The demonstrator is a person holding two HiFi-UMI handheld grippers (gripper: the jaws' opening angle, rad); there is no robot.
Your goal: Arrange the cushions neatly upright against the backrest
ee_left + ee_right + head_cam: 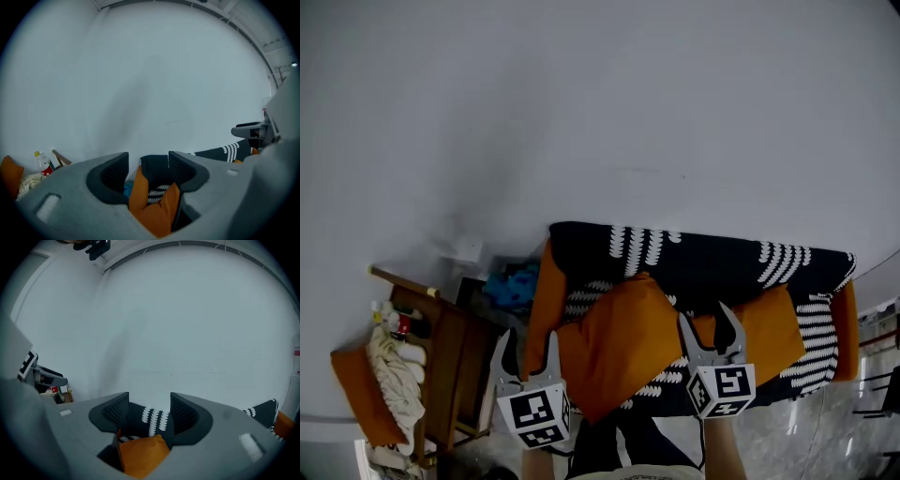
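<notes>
A sofa with a dark, white-patterned cover (703, 262) stands against the white wall. A large orange cushion (619, 347) lies tilted on the seat. A second orange cushion (773, 323) lies to its right, and a third (546, 300) leans at the left armrest. My left gripper (530, 337) is open in front of the big cushion's left corner, holding nothing. My right gripper (705, 319) is open between the two seat cushions. In the left gripper view the open gripper (147, 171) frames an orange cushion (154, 211); in the right gripper view the open gripper (149, 411) frames another cushion corner (140, 453).
A wooden side table (441, 347) stands left of the sofa with a bottle (398, 323) and white cloth (389, 366) on it. Another orange cushion (361, 389) lies beyond it. A blue item (516, 286) sits between table and sofa.
</notes>
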